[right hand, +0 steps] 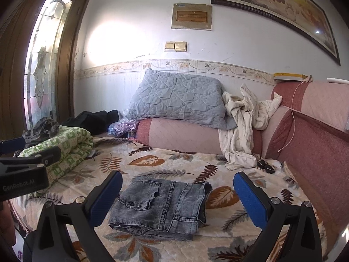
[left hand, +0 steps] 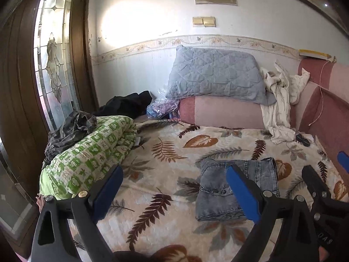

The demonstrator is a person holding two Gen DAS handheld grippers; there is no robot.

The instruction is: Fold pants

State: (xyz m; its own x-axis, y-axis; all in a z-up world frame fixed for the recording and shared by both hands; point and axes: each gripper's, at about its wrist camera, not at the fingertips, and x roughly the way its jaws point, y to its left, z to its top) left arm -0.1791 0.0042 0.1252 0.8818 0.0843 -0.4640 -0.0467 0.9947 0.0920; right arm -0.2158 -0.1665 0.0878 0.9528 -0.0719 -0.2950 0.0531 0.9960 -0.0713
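Pants [right hand: 161, 207] lie folded between open right hand-held gripper [right hand: 176, 194] fingers.

Folded grey denim pants on the bed

The pants [right hand: 162, 207] are acid-washed grey-blue jeans, folded into a compact, roughly rectangular bundle of several layers that lies flat on the leaf-patterned bed cover. On top, toward the left, sits a scalloped-edged flap with two dark snap buttons; double-stitched seams run across the top layer toward the right. The stacked folded edges face the near side, and the right end shows the open layered edges of the cloth. In the left wrist view the same bundle [left hand: 218, 187] lies to the right of centre.
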